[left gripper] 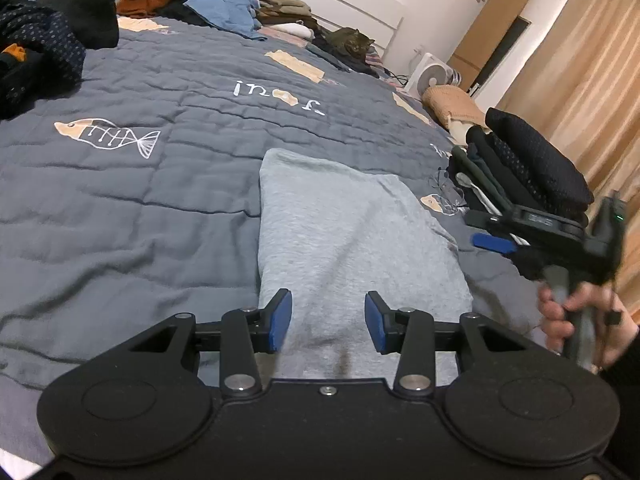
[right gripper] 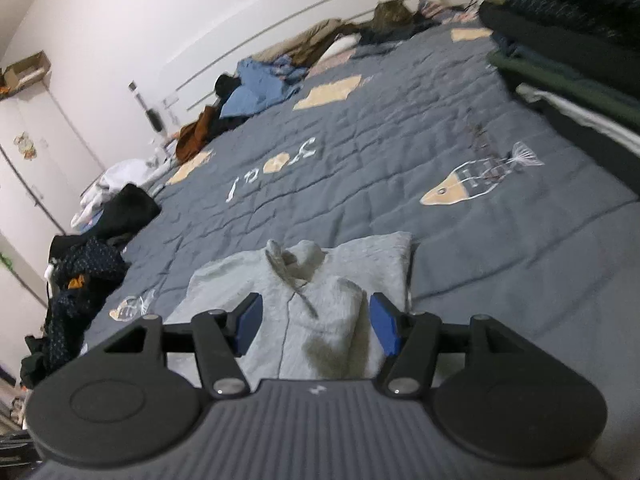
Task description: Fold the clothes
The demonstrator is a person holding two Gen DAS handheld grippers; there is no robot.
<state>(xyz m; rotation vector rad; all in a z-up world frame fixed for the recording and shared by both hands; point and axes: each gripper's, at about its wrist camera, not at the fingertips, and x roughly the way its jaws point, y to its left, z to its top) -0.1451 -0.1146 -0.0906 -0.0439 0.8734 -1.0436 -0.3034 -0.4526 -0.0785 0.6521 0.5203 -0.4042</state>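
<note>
Black grippers, blue fingers, dark sleeve

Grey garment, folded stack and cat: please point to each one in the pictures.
Grey garment (left gripper: 348,232), left wrist view, middle of the folded cloth.
Folded stack (left gripper: 532,168), left wrist view, top dark piece.
Cat (left gripper: 356,43), left wrist view, its body, by the headboard.

You have two tongs in play, the left tongs and the right tongs, each with two blue pads. One grey folded garment lies on the one bed. One stack of folded dark clothes sits at the bed's edge. You can count two fish motifs in the right wrist view, one fan, and one hand.
</note>
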